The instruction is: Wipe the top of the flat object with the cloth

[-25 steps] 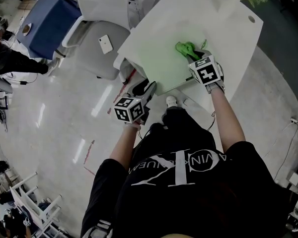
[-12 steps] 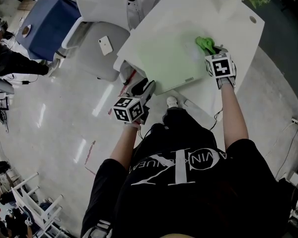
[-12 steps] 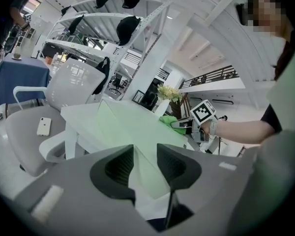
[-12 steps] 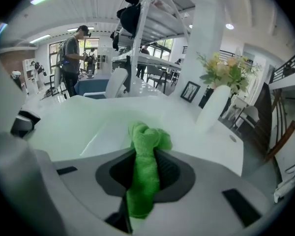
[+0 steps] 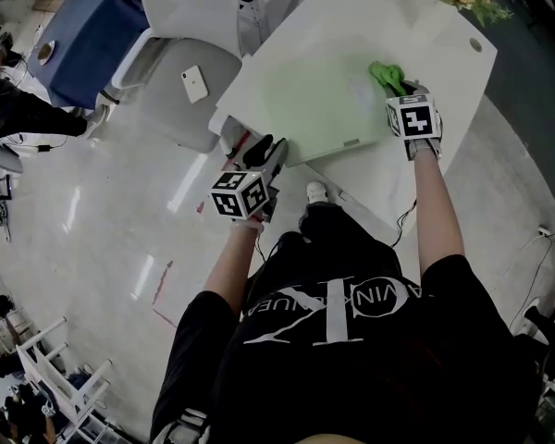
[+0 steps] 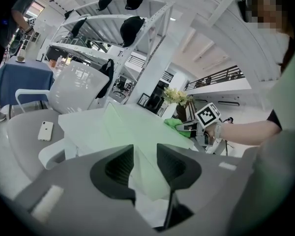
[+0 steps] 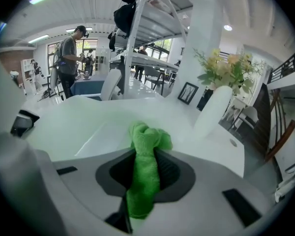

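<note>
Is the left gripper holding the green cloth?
No, the cloth is clamped in the right gripper.

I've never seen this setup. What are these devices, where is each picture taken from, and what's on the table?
A person holds a two-jaw gripper in each hand. One picture looks down from the head; the other two look along each gripper's jaws. A pale green flat board lies on the white table. The right gripper is clamped on a bright green cloth at the board's far edge. The left gripper has its jaws apart at the board's near corner.
</note>
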A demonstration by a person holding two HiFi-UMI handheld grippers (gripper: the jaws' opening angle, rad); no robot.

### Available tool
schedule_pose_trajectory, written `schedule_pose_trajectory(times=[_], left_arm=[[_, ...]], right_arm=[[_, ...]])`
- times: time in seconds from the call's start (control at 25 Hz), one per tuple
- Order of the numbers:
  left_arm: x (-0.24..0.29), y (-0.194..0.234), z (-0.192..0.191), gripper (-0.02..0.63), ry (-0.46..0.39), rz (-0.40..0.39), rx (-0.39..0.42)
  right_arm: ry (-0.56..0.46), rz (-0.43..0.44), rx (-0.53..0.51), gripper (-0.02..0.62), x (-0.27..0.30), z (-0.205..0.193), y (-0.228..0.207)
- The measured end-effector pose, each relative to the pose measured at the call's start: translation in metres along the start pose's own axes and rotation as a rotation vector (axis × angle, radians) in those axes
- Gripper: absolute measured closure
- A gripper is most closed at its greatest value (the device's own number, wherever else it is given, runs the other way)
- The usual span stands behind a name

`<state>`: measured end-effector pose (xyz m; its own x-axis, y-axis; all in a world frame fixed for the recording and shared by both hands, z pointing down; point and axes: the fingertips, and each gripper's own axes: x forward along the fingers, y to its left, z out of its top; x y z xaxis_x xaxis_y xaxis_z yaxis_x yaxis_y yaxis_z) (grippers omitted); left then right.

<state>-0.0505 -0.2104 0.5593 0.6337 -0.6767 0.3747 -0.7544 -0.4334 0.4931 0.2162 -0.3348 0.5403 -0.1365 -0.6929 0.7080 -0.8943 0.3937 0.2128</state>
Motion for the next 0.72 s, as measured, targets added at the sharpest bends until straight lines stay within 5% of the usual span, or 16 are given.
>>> schedule_pose_trajectory(times=[0.24, 0.4, 0.48, 0.72], left_arm=[[0.005, 0.003, 0.004, 0.449, -0.010, -0.003, -0.022], [-0.002, 0.006, 0.004, 0.453, -0.039, -0.004, -0.063], [-0.012, 0.012, 0.006, 0.491, -0.069, 0.017, -0.075], [-0.028, 0.006, 0.001, 0.505, -0.070, -0.026, -0.039]], right_arm=[[-0.058, -0.023, 0.100, 0.523, 0.000, 0.003, -0.010], [-0.112, -0.122, 0.256, 0.523, -0.012, -0.008, -0.030], [-0.143, -0.168, 0.253, 0.523, -0.027, -0.007, -0.030], [-0.234, 0.007, 0.161, 0.523, -0.063, 0.019, 0.054]])
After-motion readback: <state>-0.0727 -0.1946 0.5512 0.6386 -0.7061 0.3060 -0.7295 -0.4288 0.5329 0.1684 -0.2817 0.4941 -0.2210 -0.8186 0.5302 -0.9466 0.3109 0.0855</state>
